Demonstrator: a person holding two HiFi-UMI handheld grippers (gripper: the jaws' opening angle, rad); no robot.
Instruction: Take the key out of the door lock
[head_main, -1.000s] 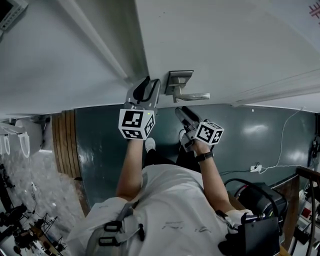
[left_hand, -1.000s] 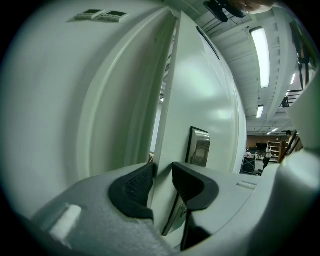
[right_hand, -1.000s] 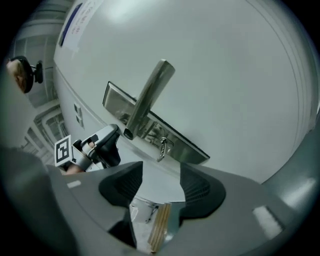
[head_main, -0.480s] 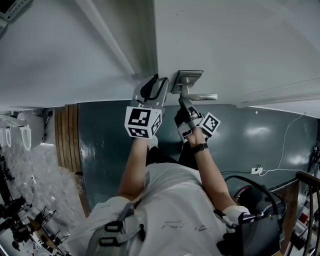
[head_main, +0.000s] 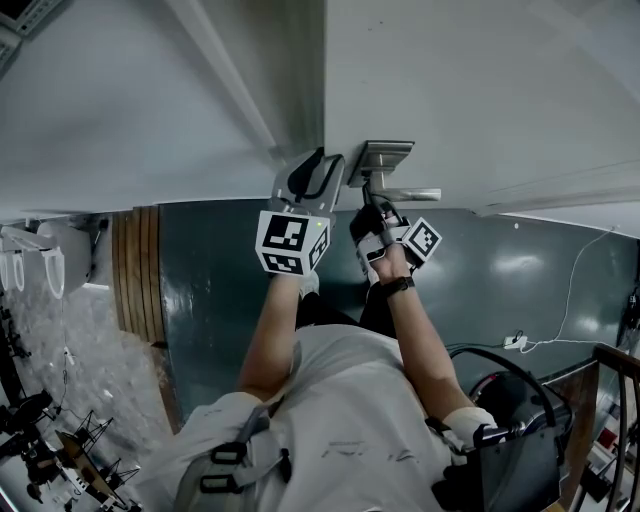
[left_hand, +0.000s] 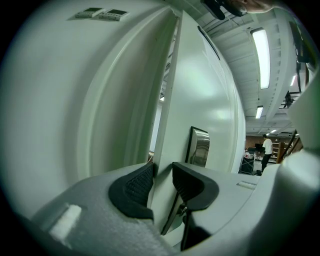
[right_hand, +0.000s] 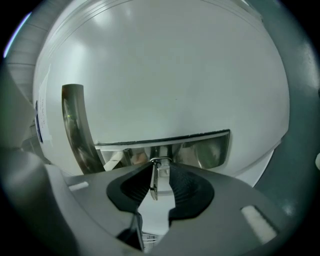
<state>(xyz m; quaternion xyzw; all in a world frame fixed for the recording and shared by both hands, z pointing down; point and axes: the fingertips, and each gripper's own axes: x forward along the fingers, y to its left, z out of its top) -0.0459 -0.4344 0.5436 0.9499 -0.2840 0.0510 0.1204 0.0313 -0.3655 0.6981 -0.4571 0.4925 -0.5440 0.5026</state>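
The white door (head_main: 460, 80) carries a steel lock plate (head_main: 385, 155) with a lever handle (head_main: 408, 194). My left gripper (head_main: 312, 168) is shut on the door edge (left_hand: 167, 125), one pad on each face. My right gripper (head_main: 368, 207) is up against the lock just below the handle (right_hand: 200, 147). In the right gripper view the small metal key (right_hand: 154, 181) stands edge-on between the pads of the right gripper (right_hand: 160, 175). The jaws are closing. The key lies against the left pad and a narrow gap shows at the right pad. The head view hides the key.
A dark green floor (head_main: 220, 270) lies below, with wooden boards (head_main: 135, 280) at the left. A cable and socket (head_main: 515, 338) and a black bag (head_main: 510, 440) are at the right. Far off in the left gripper view a person (left_hand: 267, 147) stands in a hall.
My right gripper has risen from below the handle to the lock. The left gripper has kept its hold on the door edge.
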